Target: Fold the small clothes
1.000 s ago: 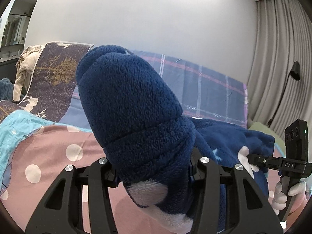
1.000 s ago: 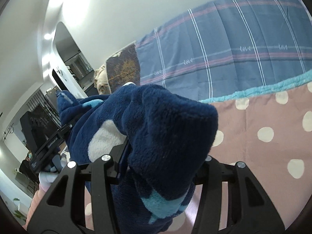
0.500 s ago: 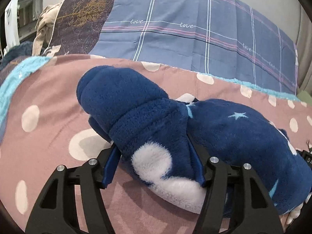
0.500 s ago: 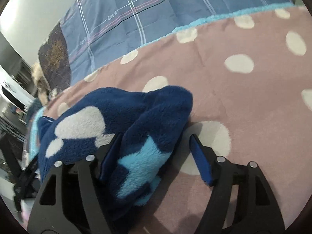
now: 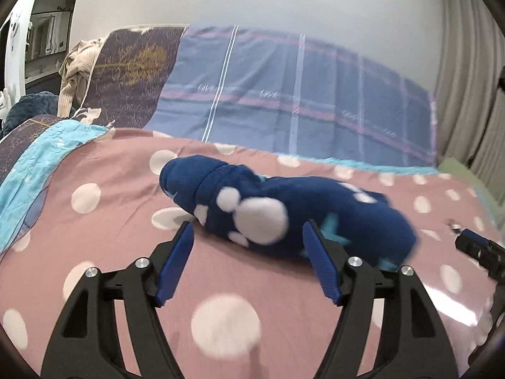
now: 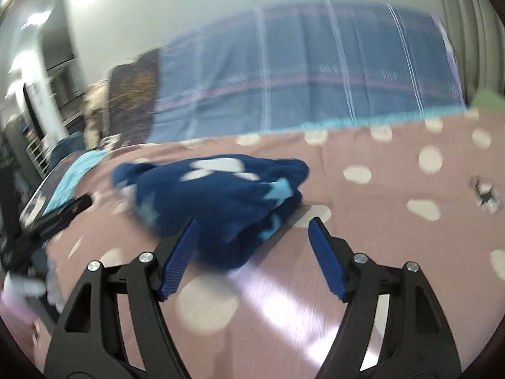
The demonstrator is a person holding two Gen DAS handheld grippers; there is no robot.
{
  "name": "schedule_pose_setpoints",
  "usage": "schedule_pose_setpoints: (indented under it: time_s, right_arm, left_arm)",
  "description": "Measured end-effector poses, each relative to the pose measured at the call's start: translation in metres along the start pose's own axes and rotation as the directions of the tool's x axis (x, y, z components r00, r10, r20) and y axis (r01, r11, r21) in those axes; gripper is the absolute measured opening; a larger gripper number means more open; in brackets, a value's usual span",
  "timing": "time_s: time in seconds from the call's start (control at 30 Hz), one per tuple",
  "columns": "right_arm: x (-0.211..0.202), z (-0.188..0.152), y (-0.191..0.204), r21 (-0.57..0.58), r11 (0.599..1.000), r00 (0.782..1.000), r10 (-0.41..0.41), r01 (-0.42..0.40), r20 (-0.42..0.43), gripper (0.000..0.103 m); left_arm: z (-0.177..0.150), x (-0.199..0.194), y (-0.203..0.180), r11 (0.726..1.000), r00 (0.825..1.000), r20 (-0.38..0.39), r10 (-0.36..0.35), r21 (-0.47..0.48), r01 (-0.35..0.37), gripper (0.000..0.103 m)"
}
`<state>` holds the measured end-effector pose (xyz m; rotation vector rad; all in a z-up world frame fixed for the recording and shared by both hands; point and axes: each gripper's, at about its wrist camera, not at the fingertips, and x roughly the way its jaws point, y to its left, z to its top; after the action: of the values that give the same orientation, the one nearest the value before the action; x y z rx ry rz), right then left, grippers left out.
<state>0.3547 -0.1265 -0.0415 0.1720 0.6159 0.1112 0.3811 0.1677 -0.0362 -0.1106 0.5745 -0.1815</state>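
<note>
A dark blue fleece garment (image 5: 284, 214) with white paw prints and light blue stars lies folded in a bundle on the pink polka-dot bedspread (image 5: 110, 246). My left gripper (image 5: 249, 237) is open and empty, just in front of the bundle's left end. In the right wrist view the same garment (image 6: 214, 195) lies just beyond my right gripper (image 6: 252, 230), which is open and empty near its right end. The view is blurred by motion.
A blue plaid pillow (image 5: 300, 101) and a dark tree-print cushion (image 5: 135, 69) stand at the head of the bed. Beige clothes (image 5: 75, 72) hang at the far left. A small dark object (image 6: 486, 192) lies on the spread at the right. Curtains (image 5: 467, 79) hang at the right.
Both grippers lowered the garment onto the bed, opened and let go of it. They have drawn back, so the folded bundle now lies free.
</note>
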Motion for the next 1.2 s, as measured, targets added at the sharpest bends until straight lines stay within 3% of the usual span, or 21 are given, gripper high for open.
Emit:
schedule_pose_setpoints:
  time_s: [0.07,0.17,0.23,0.3,0.4,0.5,0.67,0.8,1.03,1.2]
  right_arm:
    - [-0.044,-0.017,0.018,-0.054,0.998,0.999,-0.016,0.019,0.049,0.091]
    - [-0.107,-0.046,0.039,-0.080,0.995,0.989,-0.051,0.063,0.142,0.101]
    - [-0.152,-0.066,0.048,-0.075,0.993,0.972,-0.068,0.087,0.224,0.101]
    - [-0.187,-0.084,0.053,-0.050,0.993,0.962,-0.088,0.104,0.259,0.101]
    - [-0.230,-0.104,0.062,-0.037,0.996,0.965,-0.066,0.078,0.255,0.101]
    - [-0.268,-0.123,0.066,-0.002,0.994,0.955,-0.106,0.111,0.277,0.101]
    - [-0.306,-0.142,0.068,0.031,0.988,0.949,-0.152,0.150,0.274,0.101]
    - [-0.324,-0.154,0.068,0.050,0.989,0.954,-0.148,0.140,0.260,0.101]
    - [-0.342,-0.168,0.075,0.046,0.991,0.959,-0.137,0.129,0.248,0.101]
    - [-0.346,-0.173,0.075,0.047,0.991,0.962,-0.134,0.126,0.238,0.101]
  left_arm:
    - [-0.010,-0.038,-0.006,0.999,0.999,0.042,-0.034,0.016,0.033,0.080]
    - [-0.030,-0.095,-0.016,0.997,0.993,0.104,-0.063,0.046,0.058,0.092]
    - [-0.046,-0.136,-0.023,0.998,0.985,0.164,-0.048,0.057,0.039,0.102]
    - [-0.060,-0.165,-0.031,0.998,0.978,0.206,-0.026,0.065,0.013,0.102]
    - [-0.077,-0.202,-0.039,0.999,0.977,0.214,-0.007,0.044,-0.003,0.102]
    - [-0.094,-0.238,-0.048,0.999,0.981,0.195,0.008,0.032,-0.015,0.102]
    - [-0.111,-0.289,-0.057,0.999,0.980,0.198,-0.017,0.046,0.008,0.102]
    - [-0.125,-0.320,-0.068,0.996,0.975,0.216,0.042,0.068,-0.058,0.102]
    - [-0.139,-0.343,-0.092,0.981,0.974,0.205,0.097,0.148,-0.129,0.102]
    - [-0.145,-0.350,-0.104,0.978,0.978,0.190,0.081,0.176,-0.115,0.102]
